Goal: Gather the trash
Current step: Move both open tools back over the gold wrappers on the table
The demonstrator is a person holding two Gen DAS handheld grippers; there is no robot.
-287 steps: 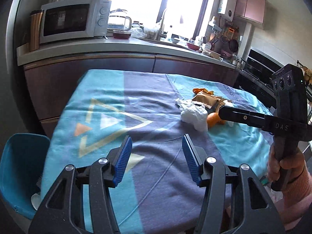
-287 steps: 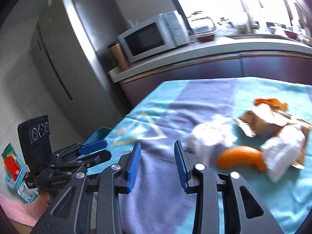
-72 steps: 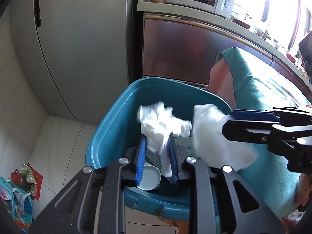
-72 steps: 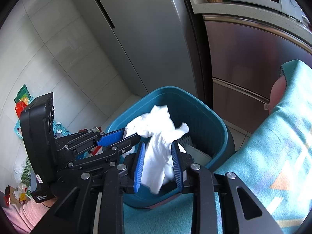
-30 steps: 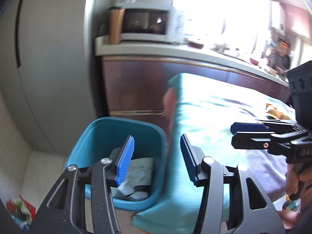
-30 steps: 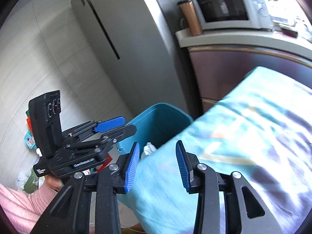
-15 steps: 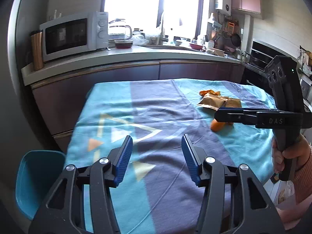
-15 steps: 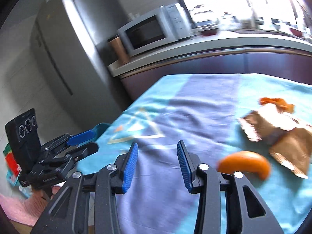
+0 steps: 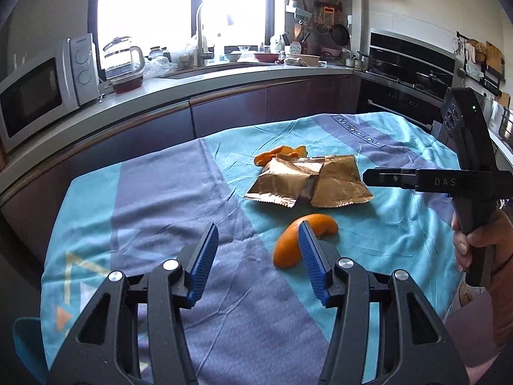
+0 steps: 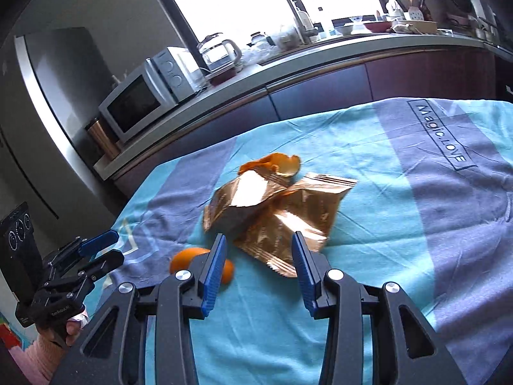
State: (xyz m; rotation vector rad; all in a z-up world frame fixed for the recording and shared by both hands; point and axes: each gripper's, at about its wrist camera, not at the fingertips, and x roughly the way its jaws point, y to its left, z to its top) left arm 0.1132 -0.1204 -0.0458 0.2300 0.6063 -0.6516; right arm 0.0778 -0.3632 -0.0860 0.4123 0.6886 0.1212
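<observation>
Both grippers were held low over the cloth-covered surface (image 9: 160, 192), angled down toward the remaining trash so that the next pieces could be reached; the left gripper (image 9: 258, 250) was carried with its fingers parted and empty, the near orange peel (image 9: 288, 243) lying just beyond its right finger; the right gripper (image 10: 256, 256) was likewise held apart on nothing, aimed at the gold wrappers (image 10: 275, 211) lying overlapped mid-cloth; a second orange peel (image 10: 272, 163) was left touching their far edge, presumably for a later pass.
</observation>
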